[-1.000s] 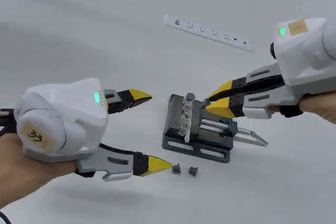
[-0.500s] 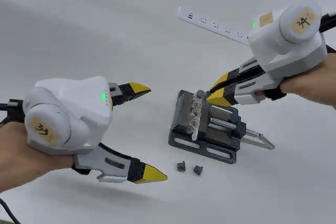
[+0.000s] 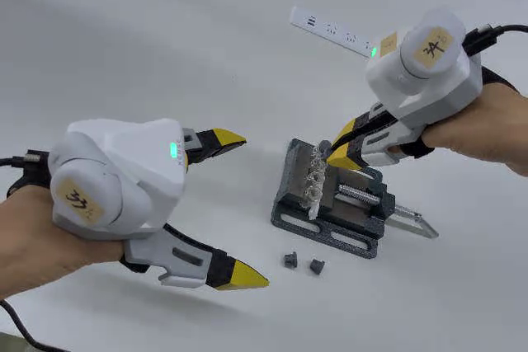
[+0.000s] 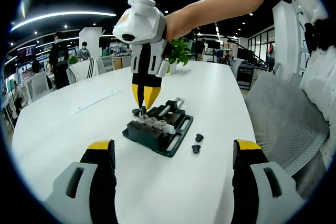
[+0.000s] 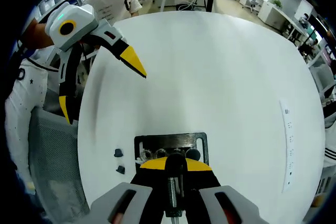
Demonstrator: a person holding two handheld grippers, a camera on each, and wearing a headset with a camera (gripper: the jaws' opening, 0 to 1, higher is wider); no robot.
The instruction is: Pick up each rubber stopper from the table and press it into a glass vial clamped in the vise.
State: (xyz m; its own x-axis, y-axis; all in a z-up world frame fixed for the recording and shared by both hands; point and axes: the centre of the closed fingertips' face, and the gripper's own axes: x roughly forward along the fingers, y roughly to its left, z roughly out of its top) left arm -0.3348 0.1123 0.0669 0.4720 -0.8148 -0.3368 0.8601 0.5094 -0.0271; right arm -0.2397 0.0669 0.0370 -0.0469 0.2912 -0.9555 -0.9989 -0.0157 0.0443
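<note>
On the white desk (image 3: 165, 55) a dark vise (image 3: 326, 228) sits with its screw running from 10 o'clock to 4 o'clock in the head view, the handle end pointing to 4 o'clock. Clamped across it is a row of clear glass vials (image 3: 314, 180), standing upright, the row's long axis running roughly 12 to 6 o'clock. A dark stopper (image 3: 324, 147) sits on the vial at the 12 o'clock end. The right hand-held gripper (image 3: 332, 152) comes in from 2 o'clock and points down toward 8 o'clock, its yellow-tipped jaws pressed together right at that stopper; whether they touch it cannot be told. The left hand-held gripper (image 3: 242, 209) lies at 9 o'clock of the vise, pointing toward 3 o'clock, jaws spread wide and holding nothing. Just off the vise's 6 o'clock edge lie a first loose stopper (image 3: 290, 260) and a second loose stopper (image 3: 317, 267), close together, too small to tell which end is up. A white power strip (image 3: 334, 30) lies at 12 o'clock, well apart, long axis 10 to 4 o'clock. A tan sticker on the left hand-held gripper reads "33"; the right one's handwriting is not clear.
</note>
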